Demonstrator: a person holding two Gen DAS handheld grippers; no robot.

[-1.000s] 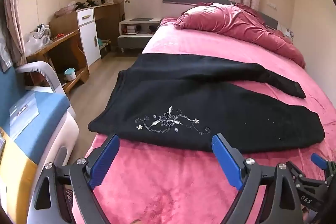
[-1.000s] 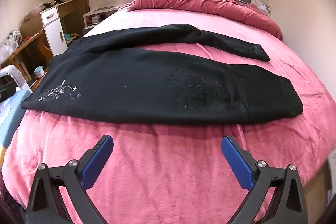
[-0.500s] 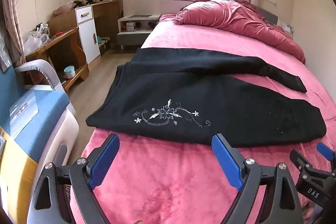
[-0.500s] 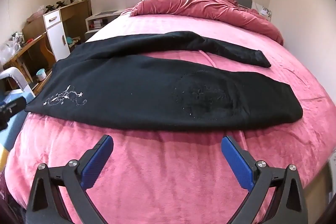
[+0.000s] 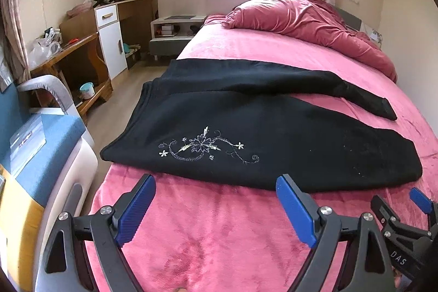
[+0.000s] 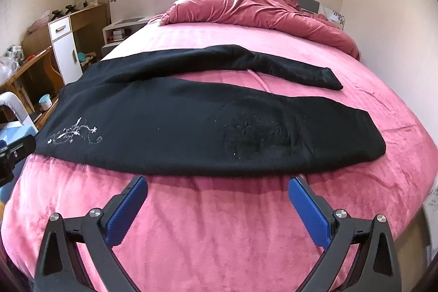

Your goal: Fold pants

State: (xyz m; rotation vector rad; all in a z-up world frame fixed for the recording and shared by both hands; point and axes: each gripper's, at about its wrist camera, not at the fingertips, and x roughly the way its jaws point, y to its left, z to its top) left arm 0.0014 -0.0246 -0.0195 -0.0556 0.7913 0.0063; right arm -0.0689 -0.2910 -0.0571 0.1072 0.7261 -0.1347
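Black pants [image 5: 273,133] [image 6: 191,122] lie spread flat across the pink bed [image 5: 219,231] [image 6: 219,231], waist to the left, legs apart toward the right. White flower embroidery [image 5: 202,147] [image 6: 74,133] marks the near leg by the waist. My left gripper [image 5: 216,188] hovers open just short of the near hem below the embroidery, holding nothing. My right gripper [image 6: 219,190] is open too, in front of the near leg's middle, empty. The right gripper's blue fingertip [image 5: 420,200] shows at the lower right of the left wrist view.
A rumpled pink duvet [image 5: 306,21] [image 6: 254,10] is piled at the head of the bed. Left of the bed are a blue and white chair [image 5: 46,144], a wooden desk [image 5: 68,56], a white cabinet [image 5: 112,43] and a low nightstand [image 5: 172,32].
Both grippers have drawn back and risen slightly, so the pants sit a bit farther off in both views. The pants have not moved.
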